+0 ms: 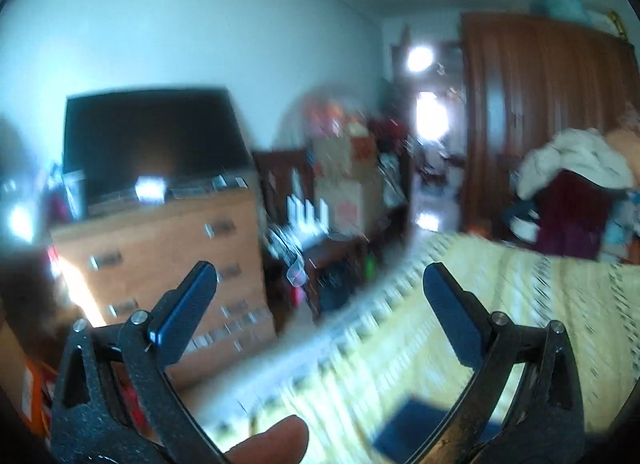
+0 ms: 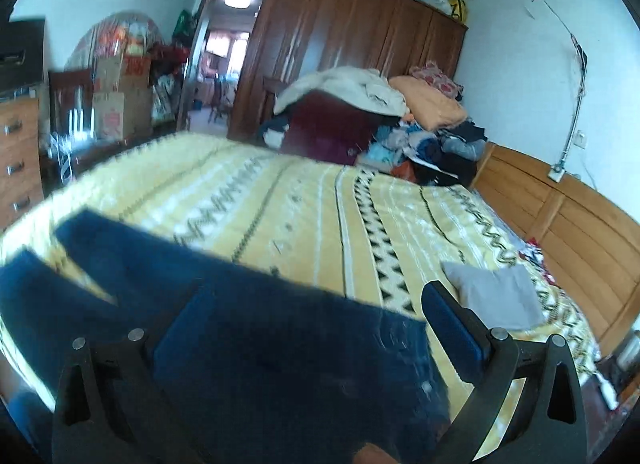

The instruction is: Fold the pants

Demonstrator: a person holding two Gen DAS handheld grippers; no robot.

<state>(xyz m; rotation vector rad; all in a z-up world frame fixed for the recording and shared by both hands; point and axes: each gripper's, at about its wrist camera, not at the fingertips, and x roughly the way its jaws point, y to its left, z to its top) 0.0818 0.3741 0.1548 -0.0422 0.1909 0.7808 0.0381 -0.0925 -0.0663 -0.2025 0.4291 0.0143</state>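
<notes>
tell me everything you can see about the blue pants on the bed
The pants are dark navy, of a soft, thick-looking fabric, spread flat on the yellow patterned bedspread at the near edge of the bed. Two legs run off to the left with a strip of bedspread showing between them. The right gripper hangs over them with jaws open on either side, not clamping the cloth. The left wrist view shows only a blurred blue corner. A folded grey cloth lies apart, to the right.

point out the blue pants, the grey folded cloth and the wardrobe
blue pants [image 2: 280, 336], right wrist view, middle of the dark fabric spread on the bed
grey folded cloth [image 2: 496, 296], right wrist view, centre of its top face
wardrobe [image 2: 344, 36], right wrist view, on a middle door panel
</notes>
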